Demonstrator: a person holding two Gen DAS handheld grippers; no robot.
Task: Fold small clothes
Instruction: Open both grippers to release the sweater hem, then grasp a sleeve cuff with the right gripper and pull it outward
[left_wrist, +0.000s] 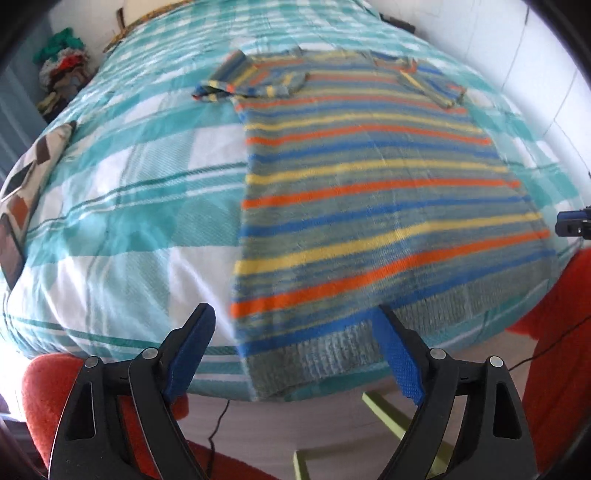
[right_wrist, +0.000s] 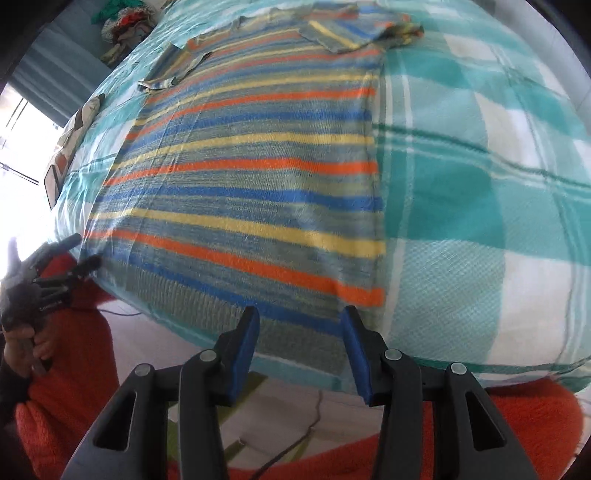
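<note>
Both grippers, left (left_wrist: 295, 325) and right (right_wrist: 300, 326), gape wide at the striped sweater's (left_wrist: 369, 177) hem.

A teal-and-white checked blanket (left_wrist: 122, 206) covers the bed. A patterned pillow (left_wrist: 22, 192) lies at its left edge. A pile of clothes (left_wrist: 62, 70) sits beyond the far corner. A black cable (left_wrist: 218, 424) trails over the floor below.

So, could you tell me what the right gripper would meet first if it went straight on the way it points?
Probably the striped sweater: the open right gripper points at its ribbed bottom hem near the bed's edge. Depth is unclear, but nothing else shows between.
</note>
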